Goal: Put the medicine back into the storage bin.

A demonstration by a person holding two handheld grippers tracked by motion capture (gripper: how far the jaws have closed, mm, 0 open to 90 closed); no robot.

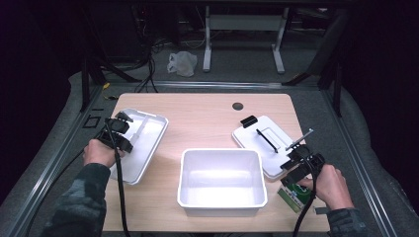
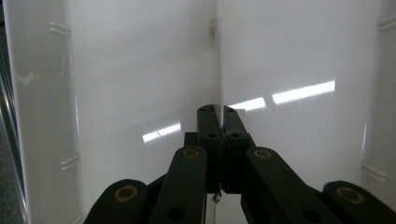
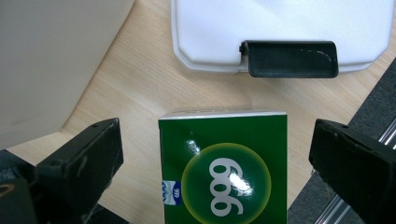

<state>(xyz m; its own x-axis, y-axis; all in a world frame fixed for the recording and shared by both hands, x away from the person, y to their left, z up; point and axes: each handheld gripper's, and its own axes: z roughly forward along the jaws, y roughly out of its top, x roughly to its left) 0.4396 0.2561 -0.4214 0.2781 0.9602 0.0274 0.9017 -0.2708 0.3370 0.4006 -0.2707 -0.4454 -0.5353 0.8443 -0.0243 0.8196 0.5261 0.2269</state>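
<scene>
**Green box between spread jaws, white tray pinched at the left**

Green and glossy, the box [image 3: 223, 168] lies on the wooden table [image 1: 207, 118] near its front right corner, printed with a pale round emblem and the figures 999. In the right gripper view it sits squarely between the two black jaws, which stand wide apart, each clear of the box's sides; the right gripper [image 1: 300, 170] is released and hovers over the box. Just beyond the box lies a white lid [image 3: 280, 28] with a black latch [image 3: 290, 58] at its near edge. In the high view the same lid rests flat at the right of the table, a black handle across its top.

At the left edge of the table, the left gripper [image 1: 118, 133] is clenched on a thin upright rib of the white tray [image 1: 148, 143]. The left gripper view shows its jaws pressed together with the rib's edge caught between them, and the tray's shiny white inner surface all around.

A deep white bin [image 1: 222, 200] stands at the front middle of the table, between the tray and the lid, well apart from both grippers.
</scene>
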